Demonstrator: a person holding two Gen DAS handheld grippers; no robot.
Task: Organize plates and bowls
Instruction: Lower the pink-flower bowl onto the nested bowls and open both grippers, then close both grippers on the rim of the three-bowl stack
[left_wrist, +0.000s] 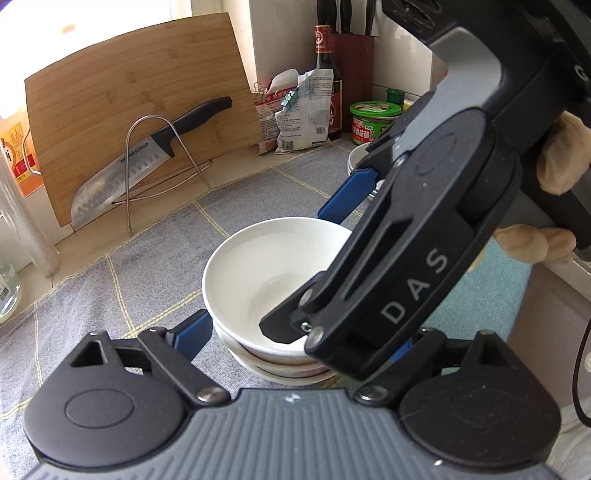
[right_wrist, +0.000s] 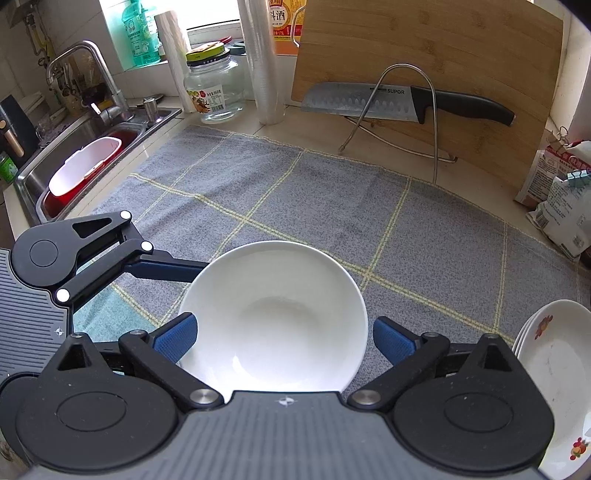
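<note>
Several white bowls (left_wrist: 273, 280) sit nested in one stack on the grey checked cloth (right_wrist: 295, 192), near its front edge. The right gripper (right_wrist: 282, 338) hangs over the stack with its blue pads (right_wrist: 393, 341) spread wide on either side of the top bowl's rim — neither pad presses on it. The left gripper (left_wrist: 295, 339) stands at the stack's other side, jaws also wide; its left blue finger (left_wrist: 194, 334) lies just beside the lower bowls, while the right gripper's black body covers its other finger, so contact there cannot be told.

Around the stack, to the right in the right wrist view, a small pile of white plates with a fruit print (right_wrist: 554, 369) rests on the cloth's edge. Behind, a bamboo cutting board (right_wrist: 424, 55) leans on the wall, with a black-handled knife (right_wrist: 399, 99) held across a wire rack (right_wrist: 399, 110) in front of it. Clipped food bags (left_wrist: 295, 110), a dark sauce bottle (left_wrist: 327, 74) and a green-lidded jar (left_wrist: 373, 122) crowd the corner. A clear glass jar (right_wrist: 214, 88) and a roll of plastic bags (right_wrist: 264, 62) stand near the sink (right_wrist: 33, 177), where a white tub (right_wrist: 85, 166) lies — well apart from the bowls.
</note>
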